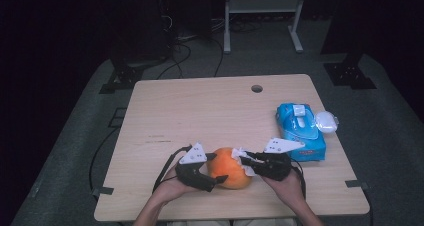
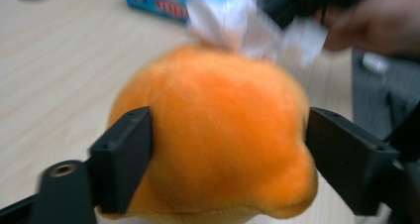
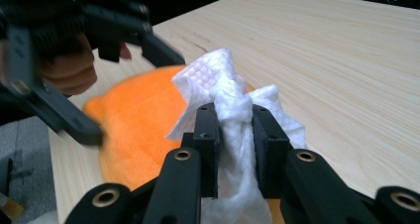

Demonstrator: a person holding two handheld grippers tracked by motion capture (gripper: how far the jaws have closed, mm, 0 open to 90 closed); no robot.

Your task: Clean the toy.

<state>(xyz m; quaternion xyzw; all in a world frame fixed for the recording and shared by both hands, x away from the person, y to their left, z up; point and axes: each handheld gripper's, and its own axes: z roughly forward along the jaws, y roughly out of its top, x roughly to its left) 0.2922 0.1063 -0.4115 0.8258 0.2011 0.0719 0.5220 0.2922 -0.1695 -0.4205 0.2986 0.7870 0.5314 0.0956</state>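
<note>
An orange plush toy [image 1: 231, 167] [image 2: 223, 135] lies near the front edge of the wooden table [image 1: 200, 111]. My left gripper [image 1: 220, 167] [image 2: 228, 159] comes at it from the left, one jaw pressed against each side of the toy. From the right, my right gripper [image 1: 245, 163] [image 3: 235, 120] is shut on a crumpled white wipe [image 1: 239, 153] [image 3: 218, 75]. The wipe rests against the top of the plush toy [image 3: 133, 130]. In the left gripper view the wipe [image 2: 247, 26] is blurred above the toy. The left gripper [image 3: 137, 97] shows at the upper left of the right gripper view.
A blue pack of wipes [image 1: 300, 131] [image 2: 158, 1] lies to the right, with a small white oval object [image 1: 326, 121] beside it. A round hole [image 1: 257, 88] is cut in the table's far side. Dark stands and cables are on the floor behind.
</note>
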